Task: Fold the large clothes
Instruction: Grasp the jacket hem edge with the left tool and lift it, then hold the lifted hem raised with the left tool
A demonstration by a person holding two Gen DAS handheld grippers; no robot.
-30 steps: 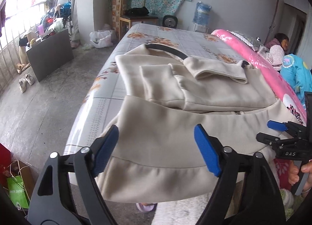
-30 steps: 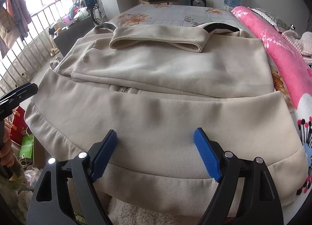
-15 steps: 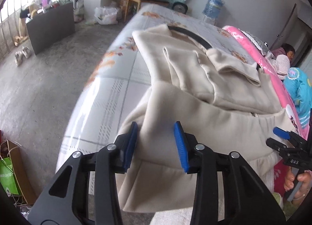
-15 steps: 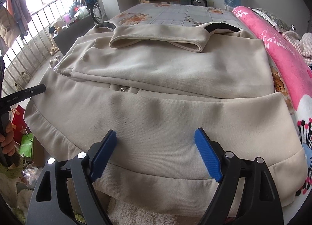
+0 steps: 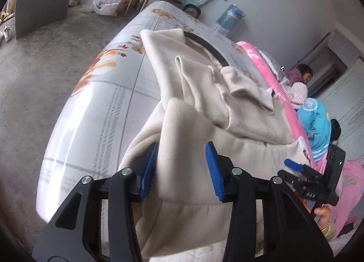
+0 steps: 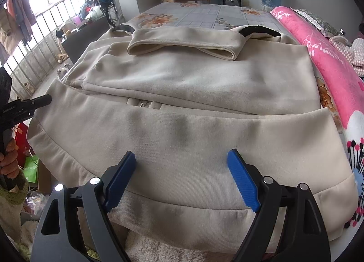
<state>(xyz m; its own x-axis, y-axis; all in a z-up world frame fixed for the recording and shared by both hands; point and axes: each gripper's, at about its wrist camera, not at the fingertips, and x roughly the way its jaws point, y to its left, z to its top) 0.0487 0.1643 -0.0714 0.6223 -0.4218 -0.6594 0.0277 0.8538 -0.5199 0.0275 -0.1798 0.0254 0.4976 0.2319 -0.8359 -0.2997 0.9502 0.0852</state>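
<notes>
On the bed (image 6: 204, 15), the beige coat (image 6: 193, 84) lies half folded. Left of its hem, the left hand-held gripper (image 5: 182, 168) pinches a bunched corner. Right of that, the right hand-held gripper (image 6: 182, 178) hovers open over the hem; it should probably clamp before both lift evenly.

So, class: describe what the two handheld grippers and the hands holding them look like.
Both the left gripper and right gripper have black angular plastic frames with silver rivets and ribbed blue pads. White lettering marks their sides. The right hand wears a bangle; the left hand shows a fuzzy green cuff.
</notes>
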